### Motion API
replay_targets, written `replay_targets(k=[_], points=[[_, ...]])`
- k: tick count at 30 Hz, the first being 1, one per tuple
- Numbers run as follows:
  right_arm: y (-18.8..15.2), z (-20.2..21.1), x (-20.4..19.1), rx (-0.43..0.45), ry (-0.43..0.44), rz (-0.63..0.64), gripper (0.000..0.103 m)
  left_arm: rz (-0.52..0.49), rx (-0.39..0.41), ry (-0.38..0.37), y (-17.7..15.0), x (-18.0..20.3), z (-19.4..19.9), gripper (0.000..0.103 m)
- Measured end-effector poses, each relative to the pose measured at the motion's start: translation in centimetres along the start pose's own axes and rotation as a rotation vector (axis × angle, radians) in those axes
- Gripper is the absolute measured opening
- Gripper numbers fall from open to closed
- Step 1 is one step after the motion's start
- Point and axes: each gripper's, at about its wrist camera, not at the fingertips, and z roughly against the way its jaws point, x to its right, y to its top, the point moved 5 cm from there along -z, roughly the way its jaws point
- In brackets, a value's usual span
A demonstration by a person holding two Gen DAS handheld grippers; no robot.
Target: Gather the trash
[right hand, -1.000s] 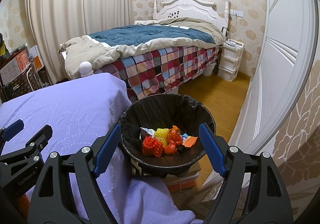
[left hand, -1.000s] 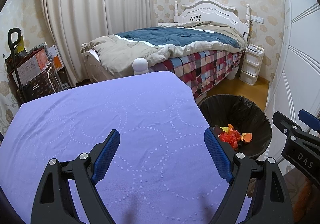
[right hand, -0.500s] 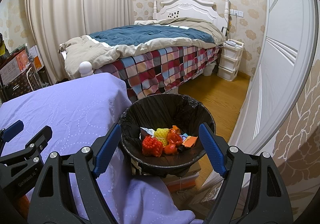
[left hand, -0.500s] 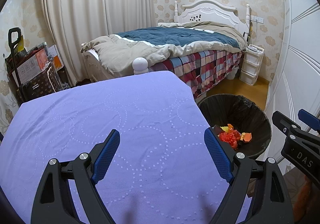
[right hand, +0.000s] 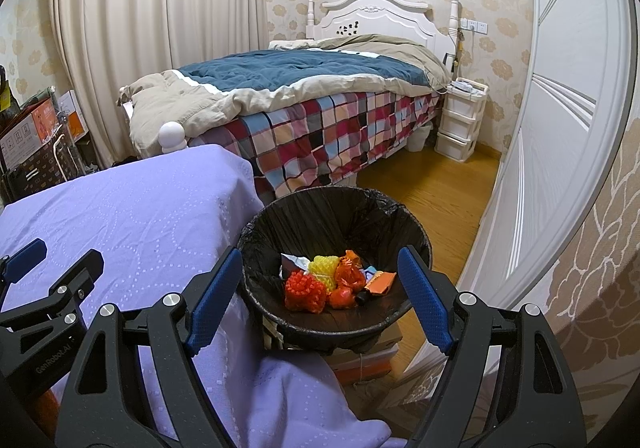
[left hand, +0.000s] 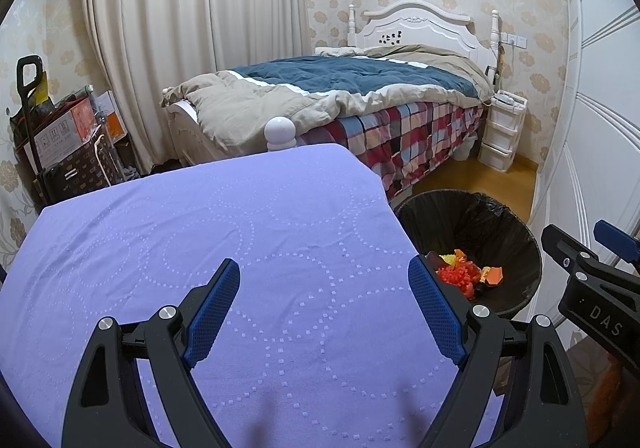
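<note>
A black-lined trash bin stands beside the table's right edge; it also shows in the left wrist view. Inside lies trash: red foam net, yellow foam net, orange wrappers; part of the pile shows in the left wrist view. My right gripper is open and empty, held above the bin's near rim. My left gripper is open and empty above the purple tablecloth. No trash shows on the cloth.
A bed with a plaid sheet stands behind the table. A white drawer unit sits by the wall. A white wardrobe door is on the right. Boxes and a cart stand at far left. A cardboard box lies under the bin.
</note>
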Motion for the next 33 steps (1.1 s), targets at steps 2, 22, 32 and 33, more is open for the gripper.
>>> replay_targets(k=[2, 22, 32, 33], points=[[0.0, 0.0, 0.0, 0.0, 0.0, 0.001, 0.078, -0.001, 0.0, 0.0, 0.0, 0.0, 0.0, 0.083], [0.0, 0.0, 0.0, -0.001, 0.0, 0.001, 0.078, 0.008, 0.015, 0.014, 0.2, -0.6, 0.4, 0.083], [-0.5, 0.3, -2.2, -0.012, 0.024, 0.029, 0.078, 0.036, -0.004, 0.043, 0.4, -2.5, -0.4, 0.084], [-0.6, 0.3, -2.6, -0.016, 0.03, 0.034, 0.078, 0.04, -0.012, 0.051, 0.3, -3.0, -0.7, 0.084]])
